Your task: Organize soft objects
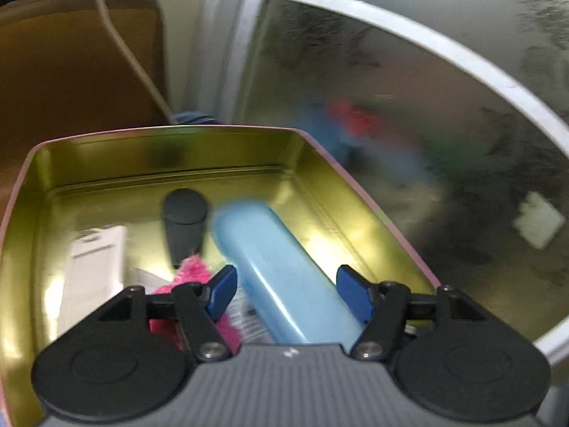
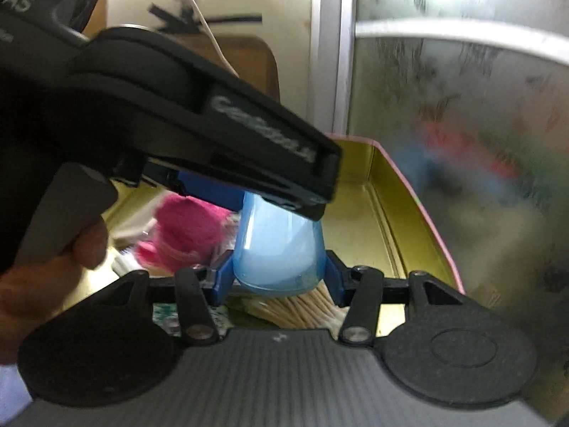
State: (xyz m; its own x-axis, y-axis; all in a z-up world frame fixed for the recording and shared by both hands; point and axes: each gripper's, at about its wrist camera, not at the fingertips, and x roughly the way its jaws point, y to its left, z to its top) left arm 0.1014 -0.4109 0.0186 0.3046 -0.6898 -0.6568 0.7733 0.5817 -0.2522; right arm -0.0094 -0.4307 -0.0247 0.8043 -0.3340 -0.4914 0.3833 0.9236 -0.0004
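Note:
A light blue tube [image 1: 277, 267] lies slanted in a gold tin with a pink rim [image 1: 160, 130]. My left gripper [image 1: 288, 291] straddles the tube; a thin gap shows at its left pad, so it stands open. In the right wrist view my right gripper [image 2: 279, 279] is shut on the tube's wide near end [image 2: 277, 249]. One of the left gripper's fingers [image 2: 270, 142] crosses over the tube's far part and hides it. A fluffy pink soft thing [image 1: 193, 270] [image 2: 188, 227] sits in the tin, left of the tube.
The tin [image 2: 419, 210] also holds a black capped item [image 1: 185, 220], a white packet [image 1: 96, 267] and a bundle of cotton swabs [image 2: 306, 309]. A frosted glass door [image 1: 426, 106] stands behind and right. A brown board [image 1: 71, 64] with a white cable [image 1: 117, 39] is at the left. A hand [image 2: 53, 267] grips the left tool.

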